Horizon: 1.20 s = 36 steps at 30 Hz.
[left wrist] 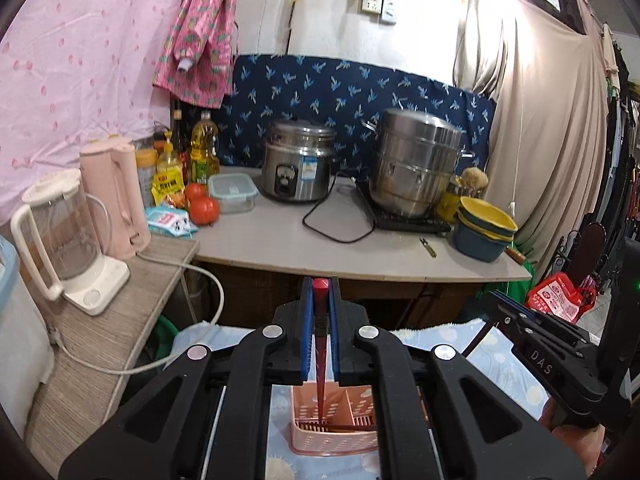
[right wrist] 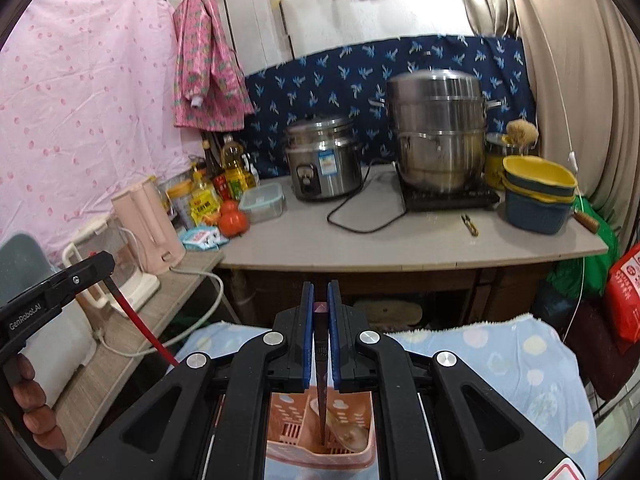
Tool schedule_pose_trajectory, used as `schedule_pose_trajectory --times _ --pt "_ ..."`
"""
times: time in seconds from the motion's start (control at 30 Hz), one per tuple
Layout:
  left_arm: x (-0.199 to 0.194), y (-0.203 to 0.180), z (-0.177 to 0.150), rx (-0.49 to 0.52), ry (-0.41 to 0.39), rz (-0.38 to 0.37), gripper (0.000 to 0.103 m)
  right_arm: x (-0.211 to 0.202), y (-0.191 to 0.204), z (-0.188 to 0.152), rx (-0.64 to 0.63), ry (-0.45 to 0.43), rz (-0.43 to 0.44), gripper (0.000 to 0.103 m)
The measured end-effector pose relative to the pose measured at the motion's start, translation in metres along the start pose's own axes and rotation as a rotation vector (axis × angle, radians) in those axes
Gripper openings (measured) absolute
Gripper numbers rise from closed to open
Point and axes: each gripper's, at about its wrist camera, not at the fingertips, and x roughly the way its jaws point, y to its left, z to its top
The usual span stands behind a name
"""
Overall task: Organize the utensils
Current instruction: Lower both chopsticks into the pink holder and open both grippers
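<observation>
My left gripper [left wrist: 320,292] is shut on a red chopstick [left wrist: 320,320] that stands nearly upright, with its lower tip down in a pink slotted utensil basket [left wrist: 332,440]. My right gripper [right wrist: 321,292] is shut on a dark chopstick [right wrist: 322,360], whose tip reaches into the same basket [right wrist: 320,456] beside a pale spoon [right wrist: 346,428]. Each wrist view also shows the other gripper off to the side: the right gripper [left wrist: 496,300] and the left gripper [right wrist: 106,262] with its red chopstick [right wrist: 136,320]. Dark sticks lie on the basket's floor.
The basket stands on a light blue spotted blanket [right wrist: 500,352]. Behind is a counter [left wrist: 328,252] with a rice cooker [left wrist: 298,168], a steamer pot [left wrist: 416,160], stacked bowls [left wrist: 484,228], tomatoes and bottles. A blender [left wrist: 68,236] and a pink kettle [left wrist: 116,196] stand on the left side table.
</observation>
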Motion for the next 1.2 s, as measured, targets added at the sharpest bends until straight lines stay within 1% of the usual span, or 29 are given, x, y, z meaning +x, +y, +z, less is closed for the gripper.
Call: schedule_pose_trajectory --times 0.1,0.13,0.17,0.2,0.23,0.27,0.4,0.57,0.73,0.83,0.93,1.07,1.2 --pt "0.008 0.001 -0.012 -0.005 0.024 0.006 0.007 0.01 -0.003 -0.012 -0.007 0.036 -0.004 0.007" --pt "0.009 0.001 -0.014 -0.006 0.025 0.011 0.01 0.011 -0.003 -0.014 -0.013 0.039 -0.012 0.009" --pt "0.011 0.002 -0.016 -0.008 0.031 0.021 0.023 0.01 -0.001 -0.015 -0.024 0.034 -0.022 0.017" --pt "0.01 0.002 -0.017 -0.01 0.032 0.028 0.03 0.008 0.0 -0.017 -0.035 0.027 -0.035 0.024" --pt "0.009 0.003 -0.018 -0.013 0.029 0.032 0.041 0.004 0.001 -0.017 -0.042 0.011 -0.043 0.039" --pt "0.008 0.003 -0.02 -0.018 0.023 0.04 0.042 0.001 0.002 -0.017 -0.045 -0.003 -0.046 0.046" --pt "0.0 0.009 -0.022 -0.041 0.024 0.04 0.044 -0.016 0.001 -0.017 -0.041 -0.03 -0.042 0.048" --pt "-0.022 0.009 -0.029 -0.031 0.019 0.049 0.044 -0.045 -0.004 -0.022 -0.027 -0.042 -0.034 0.048" --pt "-0.05 0.002 -0.047 -0.003 0.025 0.074 0.044 -0.079 -0.009 -0.046 -0.013 -0.021 -0.043 0.048" --pt "-0.068 -0.002 -0.067 0.006 0.041 0.076 0.044 -0.097 -0.012 -0.065 -0.001 0.005 -0.044 0.048" --pt "-0.082 -0.004 -0.09 0.007 0.072 0.069 0.044 -0.119 -0.015 -0.092 -0.008 0.031 -0.063 0.048" --pt "-0.098 -0.006 -0.129 0.002 0.125 0.06 0.044 -0.146 -0.02 -0.135 -0.005 0.084 -0.074 0.048" --pt "-0.111 -0.011 -0.176 0.001 0.192 0.055 0.044 -0.165 -0.023 -0.176 0.009 0.136 -0.083 0.048"
